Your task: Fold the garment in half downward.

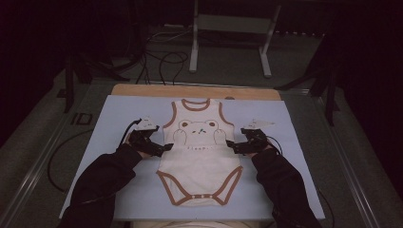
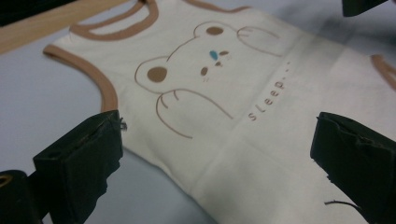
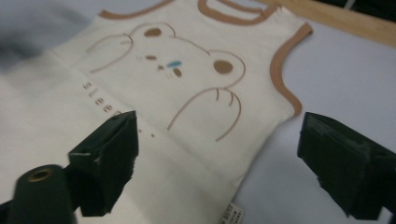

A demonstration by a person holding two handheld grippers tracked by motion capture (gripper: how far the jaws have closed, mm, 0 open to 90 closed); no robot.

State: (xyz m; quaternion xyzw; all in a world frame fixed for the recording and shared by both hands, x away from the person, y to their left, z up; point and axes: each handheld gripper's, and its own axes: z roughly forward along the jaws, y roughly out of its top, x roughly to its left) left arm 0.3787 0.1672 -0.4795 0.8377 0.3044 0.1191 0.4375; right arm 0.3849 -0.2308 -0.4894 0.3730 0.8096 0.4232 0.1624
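We are holding 2 grippers over a pale blue mat (image 1: 114, 118) that is lying on a wooden table (image 1: 142, 90). At the far left of the high view, our left sleeve (image 1: 102, 183) is coming in from the bottom edge, and a black cable (image 1: 54, 164) is looping off the mat beside it.

Moving right, the left gripper (image 1: 164, 148) is sitting at the left side seam of a cream baby bodysuit (image 1: 199, 166), at about waist height. In the left gripper view, its jaws are standing wide apart and gripping nothing, with the side edge of the bodysuit (image 2: 261, 154) running between them; we cannot tell whether they are touching the cloth.

The bodysuit is lying flat and face up in the middle of the mat, neck opening toward the far side and snap crotch toward us. Brown binding is edging its neck, armholes and leg openings. A bear drawing (image 1: 198, 129) is sitting on the chest, and the word "sleep" (image 2: 267, 99) is running just below it.

Further right, the right gripper (image 1: 231, 145) is sitting at the opposite side seam. In the right gripper view, its jaws are also spread wide and empty, straddling the edge of the bodysuit (image 3: 187, 140), with a small side label (image 3: 232, 213) showing low between them. Our right sleeve (image 1: 285, 185) is entering from the bottom right.
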